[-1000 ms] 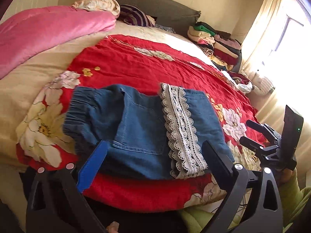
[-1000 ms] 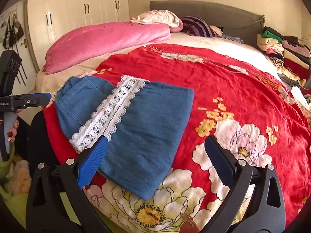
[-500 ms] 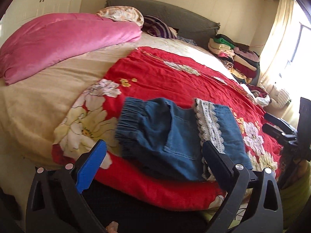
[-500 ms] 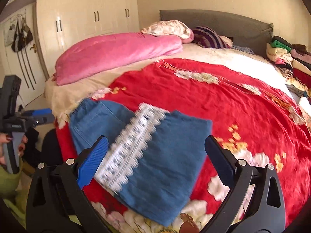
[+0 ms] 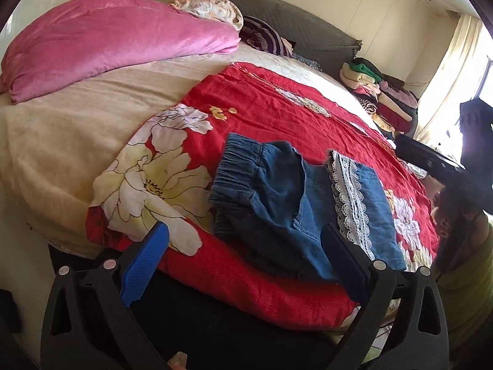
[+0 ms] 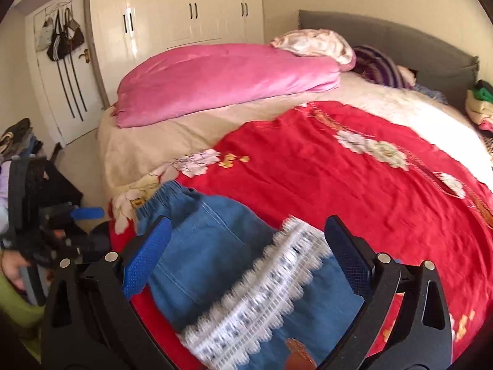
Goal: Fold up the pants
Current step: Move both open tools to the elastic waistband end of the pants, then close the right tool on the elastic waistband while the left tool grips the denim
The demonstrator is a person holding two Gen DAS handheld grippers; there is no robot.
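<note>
Folded blue denim pants (image 5: 286,203) with an elastic waistband and a white lace band (image 5: 349,199) lie on the red floral bedspread (image 5: 277,117) near the bed's front edge. My left gripper (image 5: 243,252) hovers open in front of the pants, with nothing between its fingers. The right gripper (image 6: 246,252) is open low over the same pants (image 6: 215,252), its fingers to either side of the lace band (image 6: 262,296) and not touching the cloth. The right gripper's body (image 5: 437,166) shows at the right of the left wrist view; the left gripper (image 6: 83,212) shows at the left of the right wrist view.
A pink duvet (image 5: 107,43) lies along the bed's far left side, with pillows (image 5: 212,9) against the grey headboard (image 5: 292,9). A pile of folded clothes (image 5: 379,95) sits at the bed's far right corner. White wardrobes (image 6: 185,12) and a door with hanging bags (image 6: 61,37) stand behind.
Both grippers have swung left and stayed open. The right gripper has dropped closer to the pants, now over the lace band. The pants lie as before.
</note>
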